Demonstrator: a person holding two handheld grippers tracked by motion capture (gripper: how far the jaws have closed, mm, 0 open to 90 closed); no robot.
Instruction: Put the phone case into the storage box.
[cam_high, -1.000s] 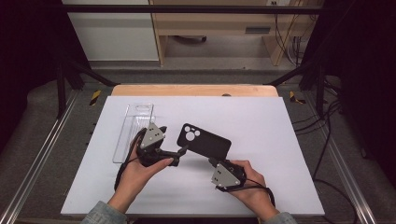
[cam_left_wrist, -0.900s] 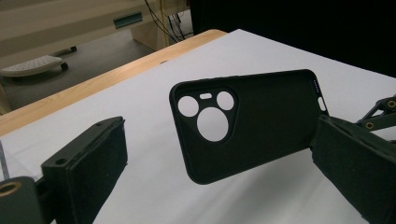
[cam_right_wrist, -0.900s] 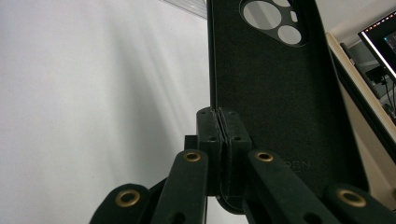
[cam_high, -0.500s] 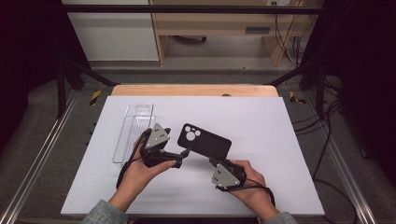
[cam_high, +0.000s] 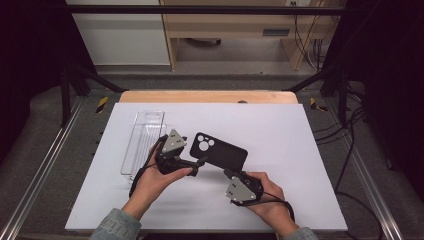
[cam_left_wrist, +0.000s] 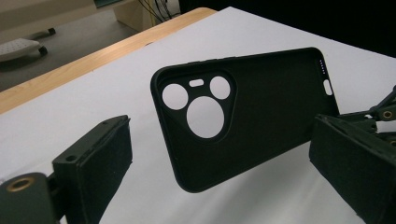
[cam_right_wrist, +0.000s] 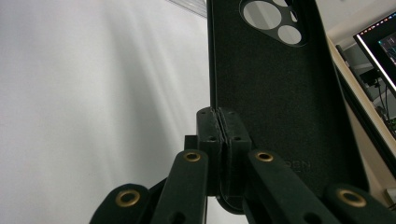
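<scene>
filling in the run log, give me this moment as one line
right gripper: shut on phone case edge, case held off white mat | left gripper: open, jaws either side of case | clear plastic tray: on mat, left

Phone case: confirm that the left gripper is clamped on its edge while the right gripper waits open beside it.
Sides swapped. The right gripper is shut on the phone case edge, as the right gripper view shows; the left gripper is open, its jaws apart before the case in the left gripper view.

Left hand (cam_high: 156, 176) holds left claw (cam_high: 200, 162), jaws wide apart, tips pointing right. Right hand (cam_high: 269, 200) holds right claw (cam_high: 229, 173), jaws pinched tight together, tips pointing up and left.
</scene>
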